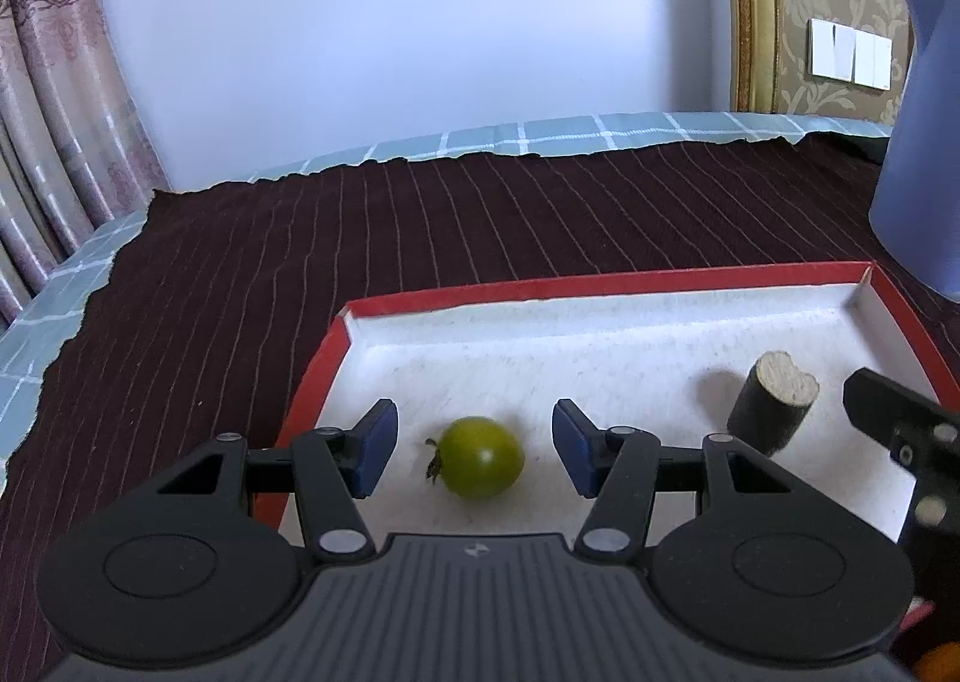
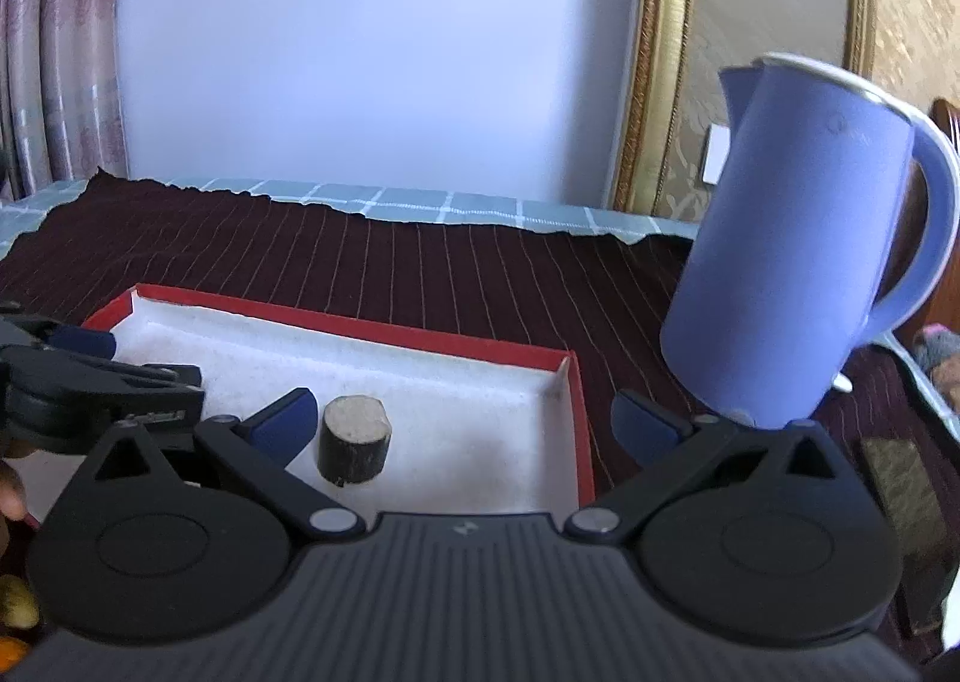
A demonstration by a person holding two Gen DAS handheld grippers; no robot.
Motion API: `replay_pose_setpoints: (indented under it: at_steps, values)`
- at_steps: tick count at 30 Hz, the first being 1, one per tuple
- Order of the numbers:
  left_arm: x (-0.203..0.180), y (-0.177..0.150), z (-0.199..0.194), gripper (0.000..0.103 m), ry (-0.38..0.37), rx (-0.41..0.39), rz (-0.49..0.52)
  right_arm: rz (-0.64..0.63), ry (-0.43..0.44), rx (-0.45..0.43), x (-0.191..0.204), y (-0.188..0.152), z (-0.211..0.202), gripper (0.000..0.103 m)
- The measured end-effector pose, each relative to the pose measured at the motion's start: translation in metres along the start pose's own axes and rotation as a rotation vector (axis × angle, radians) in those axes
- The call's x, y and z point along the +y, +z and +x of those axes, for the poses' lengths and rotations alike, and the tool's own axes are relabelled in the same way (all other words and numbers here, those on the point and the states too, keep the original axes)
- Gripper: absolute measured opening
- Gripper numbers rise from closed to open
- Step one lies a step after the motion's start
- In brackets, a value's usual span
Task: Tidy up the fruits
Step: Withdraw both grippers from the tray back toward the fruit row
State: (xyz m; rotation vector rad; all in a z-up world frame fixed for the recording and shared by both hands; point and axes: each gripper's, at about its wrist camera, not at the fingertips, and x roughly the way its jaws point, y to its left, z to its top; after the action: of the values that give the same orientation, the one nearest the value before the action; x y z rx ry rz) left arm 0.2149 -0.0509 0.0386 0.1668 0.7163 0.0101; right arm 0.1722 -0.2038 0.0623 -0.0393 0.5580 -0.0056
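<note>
Fingers (image 1: 376, 445) apart both sides, green tomato (image 1: 480, 457) only in left view, blue kettle's (image 2: 798, 262) handle only in right

A green tomato (image 1: 482, 457) and a dark-skinned, pale-topped stub (image 2: 354, 438) lie in a red-rimmed white tray (image 1: 606, 282) on a maroon cloth (image 1: 384, 238) with thin pale stripes, over a teal white-checked sheet (image 2: 414, 200), beside a periwinkle-blue jug (image 2: 798, 268).
</note>
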Motion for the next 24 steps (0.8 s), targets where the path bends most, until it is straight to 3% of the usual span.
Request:
replay_pose_setpoints:
  at_steps: [6, 11, 17, 24]
  values:
    - [0.015, -0.018, -0.020, 0.060, -0.034, -0.009, -0.041, 0.050, 0.000, -0.020, -0.004, -0.010, -0.018, 0.103]
    - [0.023, -0.033, -0.037, 0.066, -0.004, -0.055, -0.059, 0.054, -0.002, -0.053, -0.003, -0.021, -0.036, 0.103]
    - [0.031, -0.041, -0.044, 0.073, 0.003, -0.074, -0.075, 0.017, -0.021, -0.075, 0.002, -0.031, -0.045, 0.103]
    - [0.034, -0.047, -0.046, 0.073, -0.008, -0.060, -0.078, -0.068, -0.057, -0.124, 0.013, -0.040, -0.061, 0.103]
